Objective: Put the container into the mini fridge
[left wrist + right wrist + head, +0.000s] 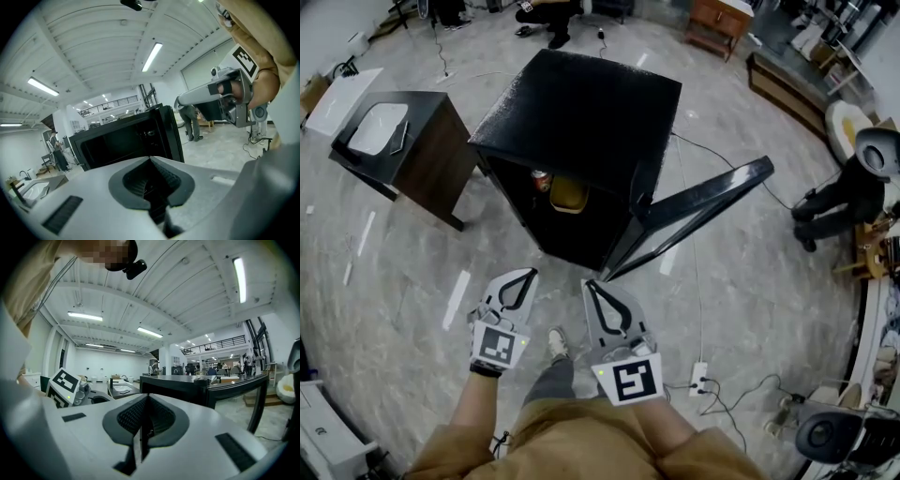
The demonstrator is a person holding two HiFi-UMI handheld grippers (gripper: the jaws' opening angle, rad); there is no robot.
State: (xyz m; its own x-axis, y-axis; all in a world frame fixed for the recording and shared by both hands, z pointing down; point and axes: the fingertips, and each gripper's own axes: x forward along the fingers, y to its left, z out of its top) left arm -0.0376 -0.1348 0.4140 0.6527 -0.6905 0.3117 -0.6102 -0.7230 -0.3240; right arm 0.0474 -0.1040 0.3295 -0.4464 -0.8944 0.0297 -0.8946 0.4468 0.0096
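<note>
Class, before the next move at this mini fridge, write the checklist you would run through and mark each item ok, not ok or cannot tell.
1. Door of the mini fridge open: ok, it is swung wide.
2. Yellow container inside the fridge: ok, beside a can.
3. Left gripper free: ok, fingers together, nothing held.
4. Right gripper free: ok, fingers together, nothing held.
5. Container set back far enough for the door to shut: cannot tell.
</note>
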